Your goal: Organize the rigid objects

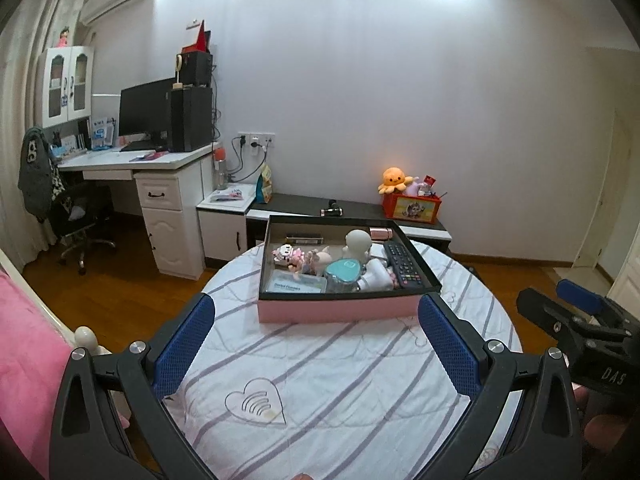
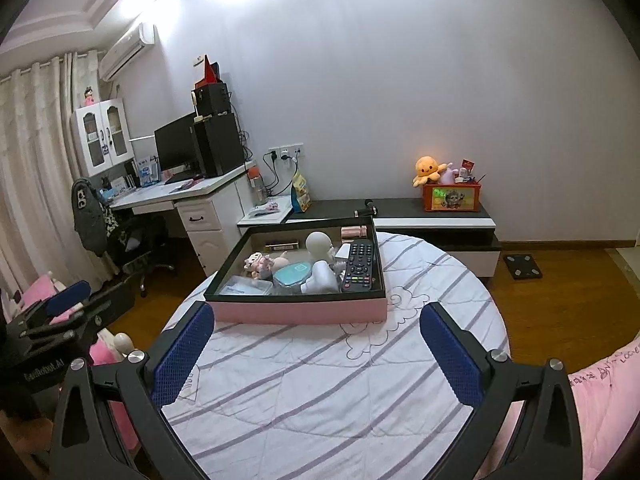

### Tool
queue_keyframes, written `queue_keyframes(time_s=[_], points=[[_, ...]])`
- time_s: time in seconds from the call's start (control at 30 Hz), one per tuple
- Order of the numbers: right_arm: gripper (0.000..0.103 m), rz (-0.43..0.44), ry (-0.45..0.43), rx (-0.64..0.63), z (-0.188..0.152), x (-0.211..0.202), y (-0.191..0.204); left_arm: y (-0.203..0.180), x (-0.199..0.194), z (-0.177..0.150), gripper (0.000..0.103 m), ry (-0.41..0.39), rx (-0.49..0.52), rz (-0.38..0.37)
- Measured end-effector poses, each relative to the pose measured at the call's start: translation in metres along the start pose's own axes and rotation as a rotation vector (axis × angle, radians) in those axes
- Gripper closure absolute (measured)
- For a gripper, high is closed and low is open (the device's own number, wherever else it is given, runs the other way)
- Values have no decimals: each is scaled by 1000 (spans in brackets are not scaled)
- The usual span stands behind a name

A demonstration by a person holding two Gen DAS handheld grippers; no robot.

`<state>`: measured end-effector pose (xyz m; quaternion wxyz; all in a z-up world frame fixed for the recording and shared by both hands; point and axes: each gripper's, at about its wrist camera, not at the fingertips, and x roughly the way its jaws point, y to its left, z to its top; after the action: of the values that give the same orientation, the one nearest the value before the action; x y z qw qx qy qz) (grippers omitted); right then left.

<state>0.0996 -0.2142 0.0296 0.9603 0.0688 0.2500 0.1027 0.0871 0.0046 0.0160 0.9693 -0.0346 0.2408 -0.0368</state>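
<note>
Striped round bed [image 1: 344,384] carries 1 pink box [image 1: 340,308].

Both cameras sat just behind their own fingers and looked forward and slightly down across a round table with a striped cloth [image 1: 340,360] toward the far white wall. The left wrist view faced the pink-sided box [image 1: 340,310] nearly square on, its blue pads [image 1: 184,344] framing the near cloth. The right wrist view looked from further right, so the same box [image 2: 300,314] appeared skewed, its left wall slanting away. Each view caught the other gripper at its edge: the right gripper [image 1: 580,312] low at the right, the left gripper [image 2: 68,308] low at the left. Both shared the box, the desk and the low cabinet behind.
</note>
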Motion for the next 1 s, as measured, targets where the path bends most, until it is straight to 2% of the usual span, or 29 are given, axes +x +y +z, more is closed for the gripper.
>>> queue_keyframes(time_s=[1.0], points=[[0, 3, -77, -13, -8, -49, 12, -10, -52, -8, 0, -60, 6, 3]])
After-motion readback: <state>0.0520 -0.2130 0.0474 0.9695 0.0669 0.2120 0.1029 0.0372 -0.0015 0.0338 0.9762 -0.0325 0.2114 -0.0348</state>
